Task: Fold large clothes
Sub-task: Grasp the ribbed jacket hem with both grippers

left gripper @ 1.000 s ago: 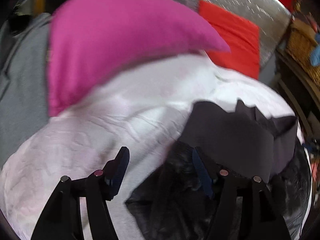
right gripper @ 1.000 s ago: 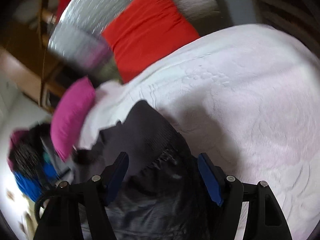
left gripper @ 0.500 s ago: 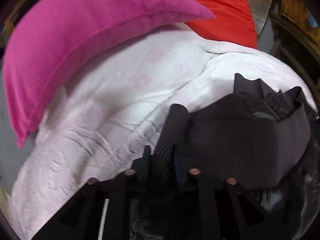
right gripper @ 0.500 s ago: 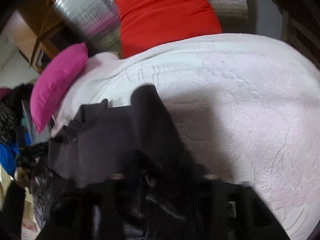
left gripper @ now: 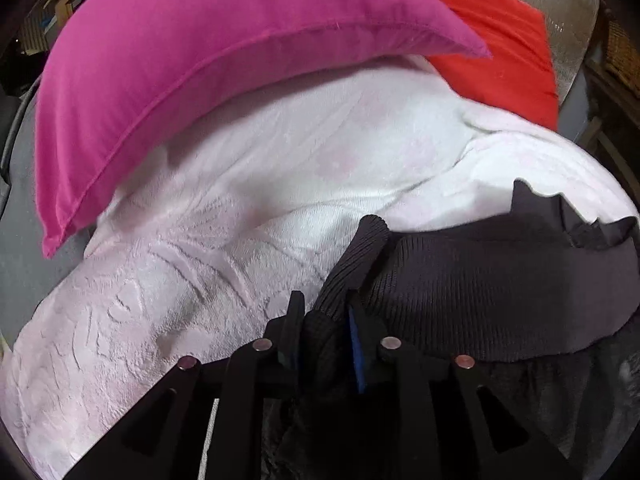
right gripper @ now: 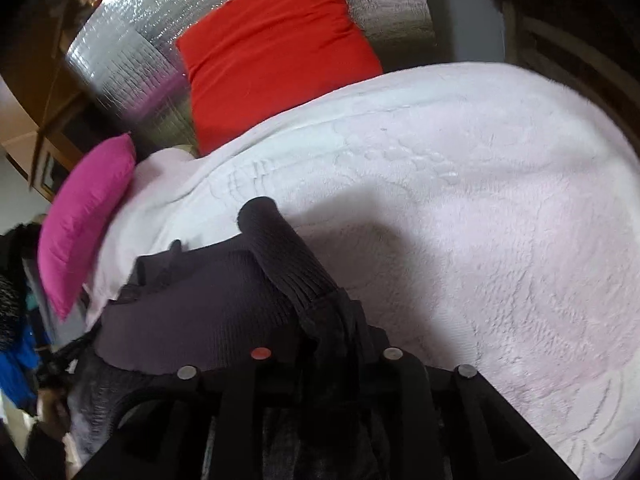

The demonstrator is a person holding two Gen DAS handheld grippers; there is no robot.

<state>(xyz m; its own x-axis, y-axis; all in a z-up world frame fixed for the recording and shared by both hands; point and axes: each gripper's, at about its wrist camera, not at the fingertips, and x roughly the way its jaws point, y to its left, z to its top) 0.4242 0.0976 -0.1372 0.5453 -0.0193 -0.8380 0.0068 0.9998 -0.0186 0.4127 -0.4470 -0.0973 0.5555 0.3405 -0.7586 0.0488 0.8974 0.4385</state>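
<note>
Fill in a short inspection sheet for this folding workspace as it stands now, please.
Surface: pale pink blanket, textured, spread on a bed.
Job's things: dark ribbed garment, bunched on the blanket.
Clutter: magenta pillow and red pillow at the far edge.
Grippers: left gripper and right gripper each pinch a ribbed fold; jaws just closed, then eased slightly.
Cables: nothing seen.
Surroundings: silver quilted panel behind the pillows.

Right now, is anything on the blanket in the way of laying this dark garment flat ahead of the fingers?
Nothing visible. Both grippers, left and right, pinch the dark garment; the pale blanket ahead lies bare. The pink pillow and red cushion sit at its far edge.
</note>
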